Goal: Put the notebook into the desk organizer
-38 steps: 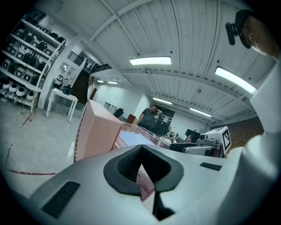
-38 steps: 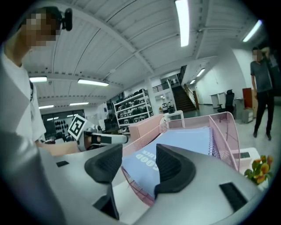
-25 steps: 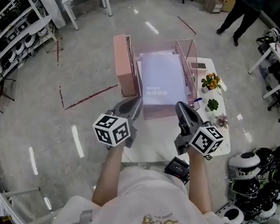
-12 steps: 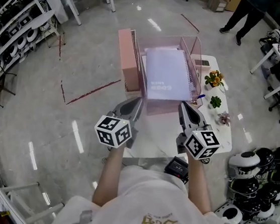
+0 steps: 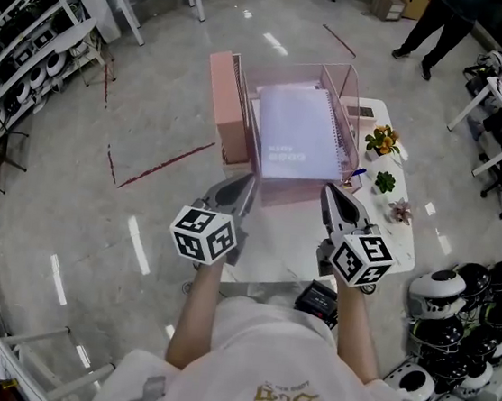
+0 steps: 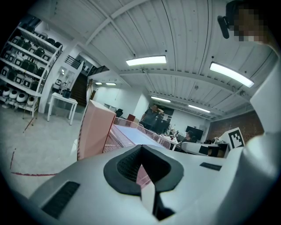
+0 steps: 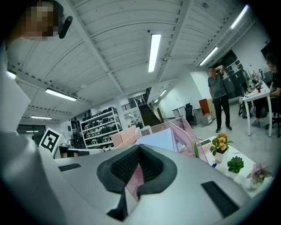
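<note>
A pale lavender spiral notebook (image 5: 296,142) lies slanted inside the pink mesh desk organizer (image 5: 221,110) at the far end of the white table (image 5: 359,245). My left gripper (image 5: 246,184) and right gripper (image 5: 329,194) hover side by side just short of the organizer's near edge. Both are shut with nothing between the jaws and touch neither the notebook nor the organizer. In the left gripper view the organizer (image 6: 94,129) and notebook (image 6: 134,134) rise beyond the closed left gripper (image 6: 141,151). In the right gripper view the notebook (image 7: 158,139) and the organizer's mesh wall (image 7: 182,136) show past the right gripper (image 7: 139,148).
Three small potted plants (image 5: 380,146) stand along the table's right side. A black device (image 5: 319,301) sits at the near edge. A person (image 5: 431,27) stands far right. Helmets (image 5: 456,302) are piled on the floor at right, and shelves (image 5: 27,31) line the left.
Both grippers stay shut and almost still before the organizer. The right gripper's marker cube has dipped slightly toward me. The notebook has not moved.
</note>
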